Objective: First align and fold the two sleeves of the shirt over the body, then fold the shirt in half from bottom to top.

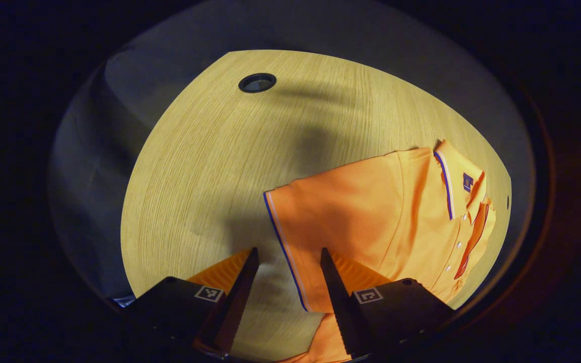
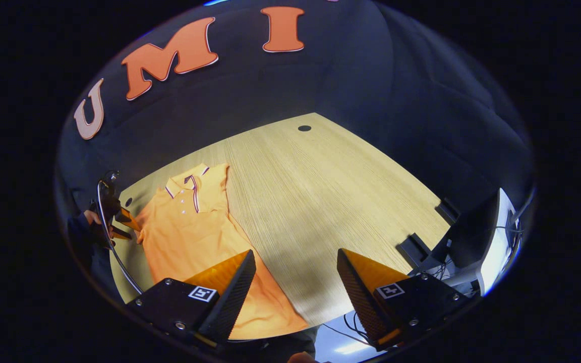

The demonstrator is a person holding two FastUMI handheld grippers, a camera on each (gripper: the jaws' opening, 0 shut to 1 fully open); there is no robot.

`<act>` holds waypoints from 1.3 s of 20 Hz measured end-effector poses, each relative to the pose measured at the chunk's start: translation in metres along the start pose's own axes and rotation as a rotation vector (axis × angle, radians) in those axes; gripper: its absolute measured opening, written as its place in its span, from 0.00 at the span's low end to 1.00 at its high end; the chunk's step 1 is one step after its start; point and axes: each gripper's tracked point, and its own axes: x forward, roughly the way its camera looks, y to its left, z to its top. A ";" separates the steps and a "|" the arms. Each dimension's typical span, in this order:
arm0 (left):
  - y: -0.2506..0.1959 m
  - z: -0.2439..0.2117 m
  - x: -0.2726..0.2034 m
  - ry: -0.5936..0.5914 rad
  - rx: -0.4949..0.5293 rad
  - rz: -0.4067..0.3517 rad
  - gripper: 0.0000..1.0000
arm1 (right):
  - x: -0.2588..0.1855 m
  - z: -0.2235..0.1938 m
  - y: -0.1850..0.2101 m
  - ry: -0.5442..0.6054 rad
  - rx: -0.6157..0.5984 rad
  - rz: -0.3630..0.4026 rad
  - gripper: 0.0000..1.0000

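One table (image 2: 321,191) carries the shirt (image 2: 194,227) at its 9 o'clock side, collar toward 12; the chest badge is too small to read. Left gripper (image 1: 288,262) hovers spread over a sleeve (image 1: 331,217). Right gripper (image 2: 295,264) gapes, holding nothing.

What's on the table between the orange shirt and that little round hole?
Nothing: in the left gripper view, bare wooden table runs from the shirt up to the hole, crossed by a shadow.
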 end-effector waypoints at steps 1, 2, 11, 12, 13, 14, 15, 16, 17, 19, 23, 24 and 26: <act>-0.002 -0.001 0.004 0.001 0.000 -0.001 0.63 | 0.001 -0.003 0.002 0.004 0.006 0.005 0.99; -0.001 0.000 0.004 -0.004 -0.003 -0.003 0.63 | 0.001 -0.004 0.003 0.007 0.011 0.007 0.99; -0.008 0.008 0.000 -0.092 0.133 -0.085 0.08 | 0.002 -0.011 0.005 0.019 0.030 0.023 0.99; -0.010 0.007 -0.003 -0.096 0.123 -0.110 0.07 | 0.002 -0.010 0.004 0.020 0.034 0.021 0.99; -0.011 0.008 -0.004 -0.104 0.117 -0.118 0.07 | 0.002 -0.009 0.004 0.019 0.035 0.020 0.99; -0.010 0.009 -0.006 -0.121 0.109 -0.122 0.07 | 0.001 -0.008 0.002 0.019 0.035 0.017 0.99; -0.009 0.013 -0.010 -0.136 0.106 -0.124 0.08 | 0.001 -0.008 0.001 0.021 0.037 0.014 0.99; -0.009 0.014 -0.016 -0.148 0.114 -0.125 0.08 | 0.001 -0.008 -0.001 0.024 0.038 0.017 0.99; -0.011 0.017 -0.021 -0.162 0.127 -0.129 0.07 | 0.000 -0.010 -0.006 0.026 0.039 0.015 0.99; -0.018 0.026 -0.035 -0.202 0.158 -0.133 0.08 | 0.001 -0.009 -0.009 0.025 0.034 0.020 0.99; -0.050 0.035 -0.061 -0.259 0.225 -0.163 0.07 | 0.002 -0.009 -0.008 0.034 0.031 0.033 0.99; -0.059 0.035 -0.064 -0.265 0.239 -0.174 0.07 | 0.001 -0.008 -0.009 0.032 0.029 0.032 0.99; -0.077 0.034 -0.070 -0.272 0.271 -0.190 0.07 | 0.001 -0.010 -0.012 0.031 0.029 0.035 0.99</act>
